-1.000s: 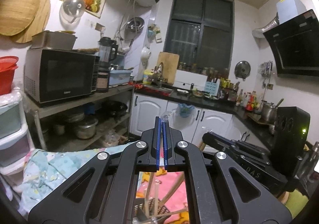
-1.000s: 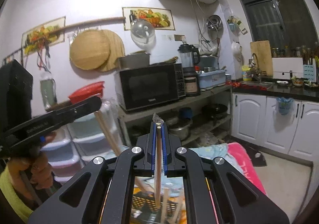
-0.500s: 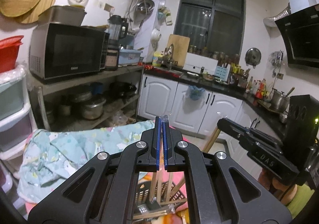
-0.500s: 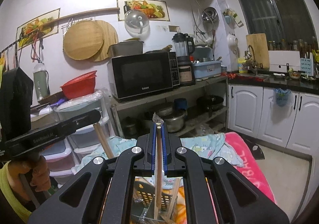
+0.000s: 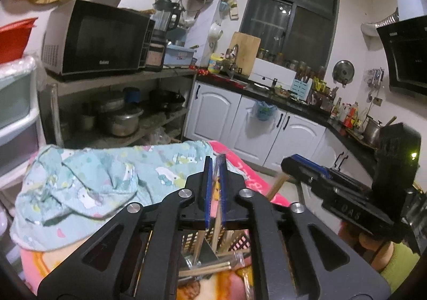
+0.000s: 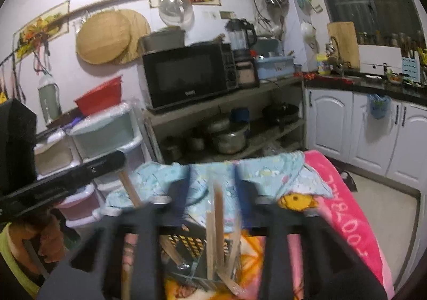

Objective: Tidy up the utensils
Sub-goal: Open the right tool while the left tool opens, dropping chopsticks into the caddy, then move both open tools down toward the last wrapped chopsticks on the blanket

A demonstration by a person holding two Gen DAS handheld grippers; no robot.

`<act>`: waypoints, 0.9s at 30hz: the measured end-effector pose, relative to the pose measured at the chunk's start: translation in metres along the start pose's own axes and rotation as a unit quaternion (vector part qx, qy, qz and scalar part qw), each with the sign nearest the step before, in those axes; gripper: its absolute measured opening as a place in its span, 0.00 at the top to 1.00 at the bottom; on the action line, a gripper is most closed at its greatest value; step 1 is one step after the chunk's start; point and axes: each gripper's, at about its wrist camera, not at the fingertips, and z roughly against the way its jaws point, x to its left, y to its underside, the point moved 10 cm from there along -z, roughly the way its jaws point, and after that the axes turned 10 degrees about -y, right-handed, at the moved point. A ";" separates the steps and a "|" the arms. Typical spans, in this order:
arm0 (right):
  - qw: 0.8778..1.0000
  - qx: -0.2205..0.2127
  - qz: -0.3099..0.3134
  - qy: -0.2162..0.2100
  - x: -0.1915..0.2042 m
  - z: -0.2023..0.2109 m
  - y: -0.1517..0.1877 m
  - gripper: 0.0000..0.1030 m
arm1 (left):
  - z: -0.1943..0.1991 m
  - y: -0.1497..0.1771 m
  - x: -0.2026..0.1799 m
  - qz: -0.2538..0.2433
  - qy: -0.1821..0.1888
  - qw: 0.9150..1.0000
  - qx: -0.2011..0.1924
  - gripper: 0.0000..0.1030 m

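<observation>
A black mesh utensil basket (image 5: 237,242) sits on a bright blanket below both grippers; it also shows in the right wrist view (image 6: 186,242). Several wrapped wooden chopsticks (image 6: 217,230) stand and lean in it. My left gripper (image 5: 214,164) has its blue pads slightly apart with a thin wrapped chopstick (image 5: 217,217) between them, tip down in the basket. My right gripper (image 6: 212,174) is blurred with its fingers wide apart; a chopstick stands loose between them in the basket. The right gripper also shows in the left wrist view (image 5: 307,166).
A light blue patterned cloth (image 5: 88,182) and a pink towel (image 6: 347,217) cover the table. Behind stand a shelf with a microwave (image 6: 186,73) and pots, plastic drawers (image 6: 106,137), and white cabinets (image 5: 267,126).
Both grippers have tilted down toward the basket. My right gripper has opened and let go of its chopstick, which now stands in the basket. My left gripper's pads have parted slightly.
</observation>
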 end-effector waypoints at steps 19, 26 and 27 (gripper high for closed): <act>0.998 0.012 -0.014 0.054 -0.022 0.076 0.052 0.43 | 0.070 0.025 0.007 0.017 -0.011 0.999 -0.030 0.11; 0.997 0.032 -0.019 0.066 -0.029 0.091 0.072 0.39 | 0.080 0.056 0.005 0.022 -0.012 1.000 -0.010 0.10; 0.997 0.034 -0.021 0.069 -0.030 0.093 0.075 0.39 | 0.081 0.061 0.005 0.019 -0.016 1.000 -0.006 0.10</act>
